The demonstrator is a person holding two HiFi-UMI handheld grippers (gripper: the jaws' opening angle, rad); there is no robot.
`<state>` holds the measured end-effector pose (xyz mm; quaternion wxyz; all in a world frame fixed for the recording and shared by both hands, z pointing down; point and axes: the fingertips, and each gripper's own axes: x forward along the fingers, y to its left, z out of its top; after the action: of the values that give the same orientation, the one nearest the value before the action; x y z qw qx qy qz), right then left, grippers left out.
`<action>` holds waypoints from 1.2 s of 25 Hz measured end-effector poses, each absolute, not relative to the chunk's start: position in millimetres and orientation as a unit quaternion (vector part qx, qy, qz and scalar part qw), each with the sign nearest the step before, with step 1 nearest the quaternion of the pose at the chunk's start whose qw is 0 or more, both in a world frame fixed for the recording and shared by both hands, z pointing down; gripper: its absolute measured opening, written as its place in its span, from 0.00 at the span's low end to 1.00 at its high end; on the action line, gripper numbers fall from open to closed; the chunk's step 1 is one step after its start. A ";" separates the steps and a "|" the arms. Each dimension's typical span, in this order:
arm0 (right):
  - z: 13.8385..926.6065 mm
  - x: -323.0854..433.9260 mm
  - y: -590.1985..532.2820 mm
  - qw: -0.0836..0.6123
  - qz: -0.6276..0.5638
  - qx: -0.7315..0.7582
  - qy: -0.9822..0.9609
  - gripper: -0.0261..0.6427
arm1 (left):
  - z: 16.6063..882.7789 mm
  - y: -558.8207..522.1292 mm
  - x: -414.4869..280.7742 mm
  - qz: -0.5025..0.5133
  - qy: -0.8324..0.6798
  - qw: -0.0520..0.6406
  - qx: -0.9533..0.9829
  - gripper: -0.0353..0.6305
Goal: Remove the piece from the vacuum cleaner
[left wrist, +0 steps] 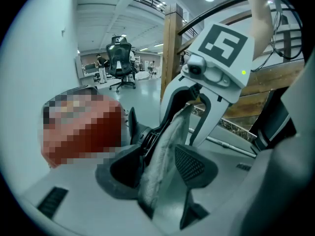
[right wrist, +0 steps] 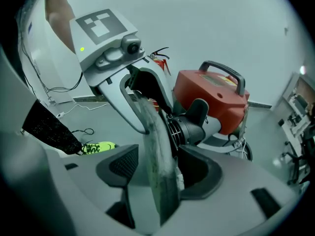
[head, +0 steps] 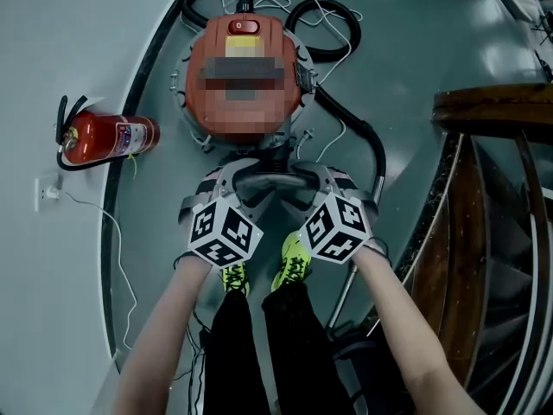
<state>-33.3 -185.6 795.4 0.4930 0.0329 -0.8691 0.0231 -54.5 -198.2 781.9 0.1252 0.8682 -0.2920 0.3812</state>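
Piece (head: 263, 168): grey, dusty, round and flat. It is off the floor, between the two grippers, just in front of the vacuum cleaner (head: 244, 80) and above the person's yellow-green shoes (head: 294, 262). Both gripper views show it edge-on and upright. A black ribbed cylinder (right wrist: 189, 129) sits on its vacuum-cleaner side.

Left gripper (head: 226, 184): jaws stand wide. The piece's rim is between them and lies close against the far jaw. The near pad's mesh face is exposed, a little off the rim. No squeeze visible.

Right gripper (head: 324, 181): jaws at full spread, with the opposite rim of the piece between them. The rim leans on the pad on the vacuum-cleaner side; the other pad stands clear, with a plain gap.

Surroundings, left to right:
- White socket (head: 45, 193) with a thin white cable trailing from it.
- Red fire extinguisher (head: 108, 137), lying on its side on the grey floor (head: 78, 50).
- Vacuum cleaner: orange-red drum, red switch on a yellow plate on top, and a black carry handle seen from the right gripper view. Its inside is not visible.
- Black hose (head: 346, 119), looping behind the drum and running down its right side.
- Wooden staircase (head: 492, 111) at far right.
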 end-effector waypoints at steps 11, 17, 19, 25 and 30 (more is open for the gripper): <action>795.7 -41.5 -190.7 0.486 0.009 0.041 -0.873 0.30 | 793.7 -195.6 -54.8 0.394 -0.289 0.123 0.864 0.38; 795.3 -40.5 -190.8 0.483 0.007 0.050 -0.874 0.24 | 793.8 -192.3 -56.3 0.398 -0.302 0.112 0.859 0.32; 795.1 -39.5 -189.7 0.480 0.009 0.056 -0.875 0.23 | 794.1 -190.9 -56.1 0.399 -0.306 0.111 0.857 0.29; 795.4 -39.0 -187.4 0.483 0.001 0.062 -0.873 0.19 | 794.2 -187.3 -58.0 0.403 -0.313 0.108 0.853 0.24; 794.9 -39.1 -187.6 0.488 -0.004 0.062 -0.871 0.18 | 793.8 -187.4 -58.5 0.410 -0.318 0.107 0.848 0.23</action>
<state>-39.1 -187.6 794.9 0.4875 0.0616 -0.8709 -0.0036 -58.5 -187.4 793.8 0.1073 0.8483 -0.3181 0.4096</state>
